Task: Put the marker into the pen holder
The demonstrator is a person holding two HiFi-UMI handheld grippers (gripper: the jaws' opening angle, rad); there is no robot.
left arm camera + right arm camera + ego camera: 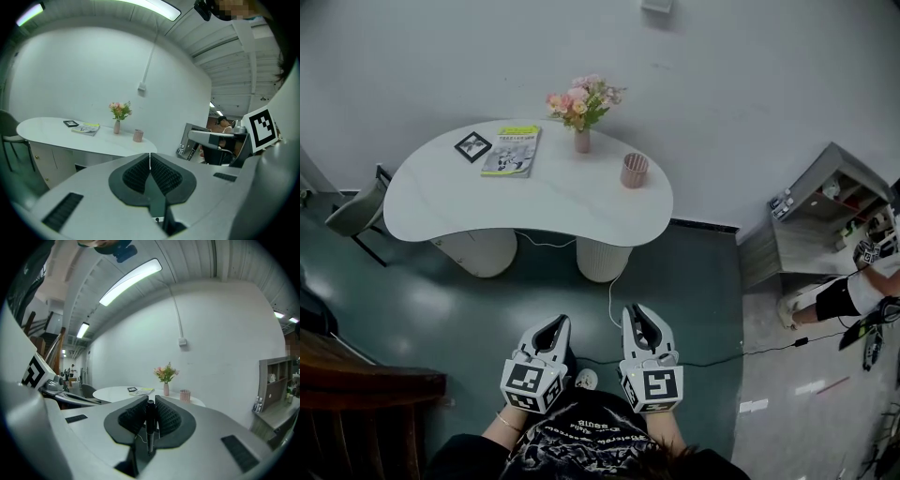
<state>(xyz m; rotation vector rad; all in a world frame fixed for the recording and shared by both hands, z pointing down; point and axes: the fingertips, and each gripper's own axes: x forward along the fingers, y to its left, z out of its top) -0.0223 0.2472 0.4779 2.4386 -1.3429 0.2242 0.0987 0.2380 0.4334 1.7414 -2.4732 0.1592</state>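
My right gripper (150,401) is shut on a black marker (150,425) that stands upright between its pads. In the head view the right gripper (638,314) hangs low over the dark floor, well short of the table; the marker is hidden there. Beside it my left gripper (555,323) has its jaws together with nothing between them, as the left gripper view shows (150,157). The pink ribbed pen holder (634,170) stands on the right part of the white table (441,202). It also appears far ahead as the pen holder (185,395) and the pen holder (138,135).
On the table are a vase of pink flowers (582,111), a magazine (512,151) and a small black picture frame (472,146). A chair (358,211) stands at the table's left end. A grey shelf unit (820,220) and a person (848,295) are at the right.
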